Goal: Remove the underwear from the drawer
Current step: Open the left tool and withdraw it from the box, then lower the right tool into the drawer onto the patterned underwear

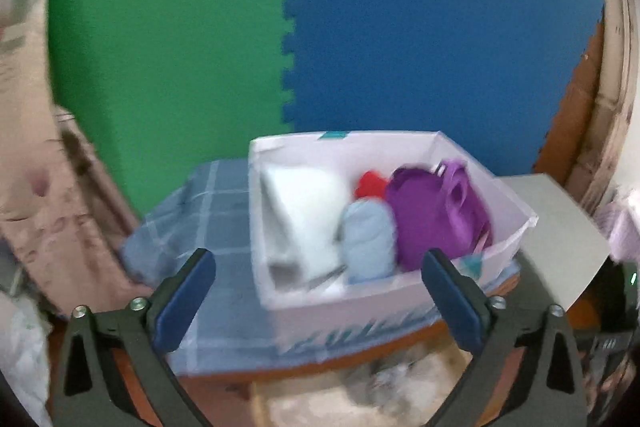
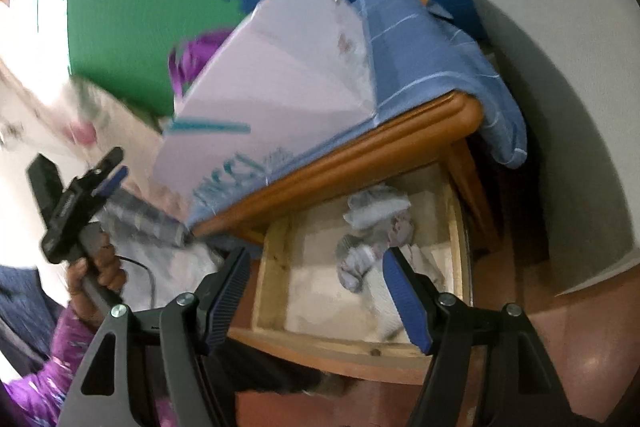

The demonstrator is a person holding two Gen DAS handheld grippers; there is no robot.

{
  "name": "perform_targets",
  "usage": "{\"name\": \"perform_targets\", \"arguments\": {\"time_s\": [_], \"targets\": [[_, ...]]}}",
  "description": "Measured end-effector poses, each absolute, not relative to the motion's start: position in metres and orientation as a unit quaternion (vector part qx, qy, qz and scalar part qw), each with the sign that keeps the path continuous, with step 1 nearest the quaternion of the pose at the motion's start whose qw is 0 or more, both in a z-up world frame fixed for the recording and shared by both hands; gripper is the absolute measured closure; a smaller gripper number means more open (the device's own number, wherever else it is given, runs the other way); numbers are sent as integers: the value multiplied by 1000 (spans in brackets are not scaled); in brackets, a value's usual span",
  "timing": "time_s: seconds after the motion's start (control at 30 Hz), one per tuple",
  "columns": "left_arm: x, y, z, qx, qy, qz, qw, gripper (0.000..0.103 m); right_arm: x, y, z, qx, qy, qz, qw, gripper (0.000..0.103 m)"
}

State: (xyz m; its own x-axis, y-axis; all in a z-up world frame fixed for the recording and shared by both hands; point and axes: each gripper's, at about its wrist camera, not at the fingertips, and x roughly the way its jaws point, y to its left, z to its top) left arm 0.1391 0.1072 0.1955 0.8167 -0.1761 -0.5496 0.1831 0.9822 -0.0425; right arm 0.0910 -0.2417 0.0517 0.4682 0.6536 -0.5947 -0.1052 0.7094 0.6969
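Note:
A wooden drawer (image 2: 276,267) stands pulled out under the table top. Crumpled grey-white underwear (image 2: 372,223) lies inside it. My right gripper (image 2: 316,291) hovers over the drawer's front, open, with nothing between its blue pads. The left gripper (image 1: 320,291) is open wide and empty, facing a white box (image 1: 360,311) on the table. From the right wrist view, the left gripper (image 2: 114,167) is at the far left in a hand (image 2: 96,267), with a grey striped cloth (image 2: 140,219) lying just below it. The drawer's contents (image 1: 380,375) are a blur at the bottom of the left wrist view.
The white box (image 2: 280,67) holds white, light blue, red and purple (image 1: 432,215) folded items and sits on a blue checked cloth (image 1: 208,211) over the wooden table edge (image 2: 360,163). Green (image 1: 168,47) and blue (image 1: 440,27) foam mats line the wall. A grey cabinet (image 2: 560,107) stands at the right.

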Motion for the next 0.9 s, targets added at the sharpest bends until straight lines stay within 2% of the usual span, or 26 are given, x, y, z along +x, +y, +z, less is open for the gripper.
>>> {"name": "perform_targets", "arguments": {"time_s": [0.3,0.47,0.67,0.9], "targets": [[98,159,121,-42,352,-111,929,1,97,-141,11,70,578,252,773,33],[94,175,109,-110,361,-128,917,1,115,-120,-32,10,638,226,736,33],[101,185,99,-151,383,-138,901,1,140,-104,-64,-43,658,209,722,33],[102,185,99,-148,390,-140,898,1,150,-83,-86,-100,663,204,714,33]]}}
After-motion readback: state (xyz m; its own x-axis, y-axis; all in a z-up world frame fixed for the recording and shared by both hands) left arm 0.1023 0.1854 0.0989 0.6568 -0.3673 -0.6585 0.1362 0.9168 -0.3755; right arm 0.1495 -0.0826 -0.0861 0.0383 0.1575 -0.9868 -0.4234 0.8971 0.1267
